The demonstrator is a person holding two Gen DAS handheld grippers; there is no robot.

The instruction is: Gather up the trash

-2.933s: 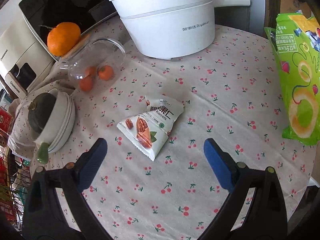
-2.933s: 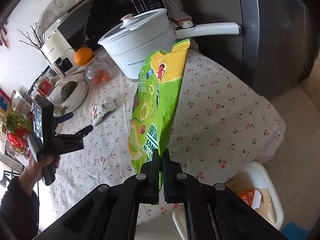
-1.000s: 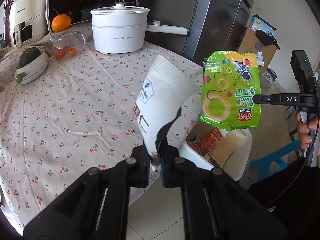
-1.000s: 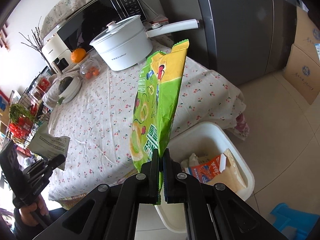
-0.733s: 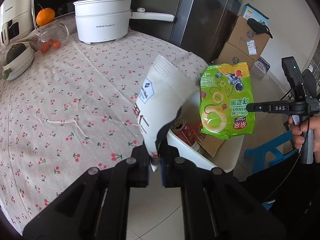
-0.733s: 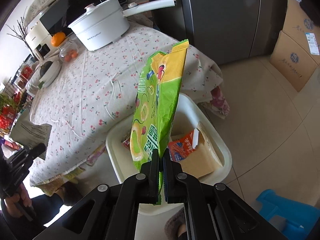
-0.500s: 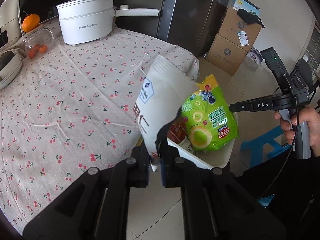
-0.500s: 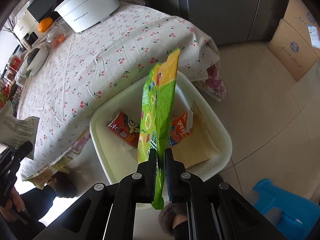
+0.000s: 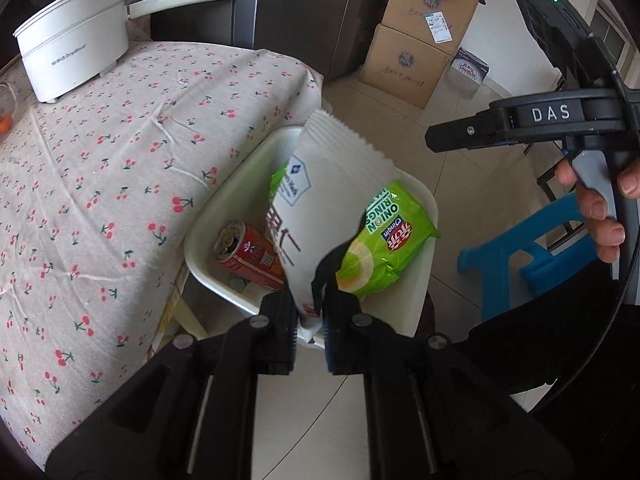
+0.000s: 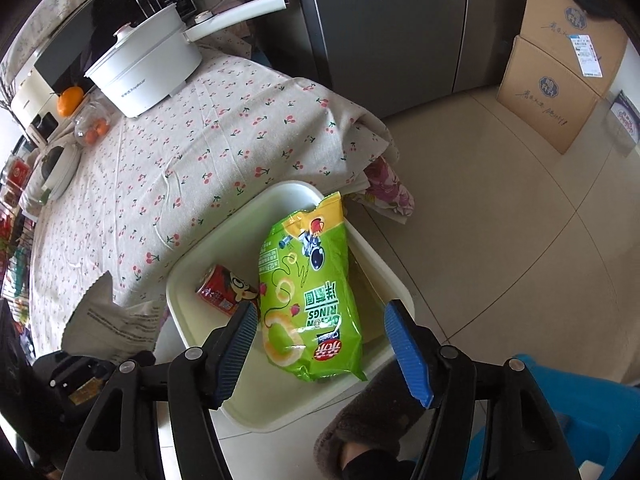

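My left gripper [image 9: 312, 312] is shut on a white nut packet [image 9: 320, 200] and holds it upright above the white bin [image 9: 212, 224]. The packet also shows in the right wrist view [image 10: 108, 320] at the lower left. The green onion ring bag [image 10: 308, 292] lies loose in the bin [image 10: 280, 420] beside a red can [image 10: 220, 288]; both also show in the left wrist view, bag [image 9: 380, 252] and can [image 9: 248, 252]. My right gripper [image 10: 324, 344] is open and empty just above the bag.
The bin stands on the floor by the corner of the cherry-print table [image 10: 180, 152]. A white pot [image 10: 144, 68], oranges and a bowl sit at its far side. Cardboard boxes [image 10: 560, 60] stand by the fridge. A blue stool [image 9: 520, 256] is at the right.
My right gripper has opened and the green bag has dropped flat into the bin. My left gripper has carried the white packet over the bin.
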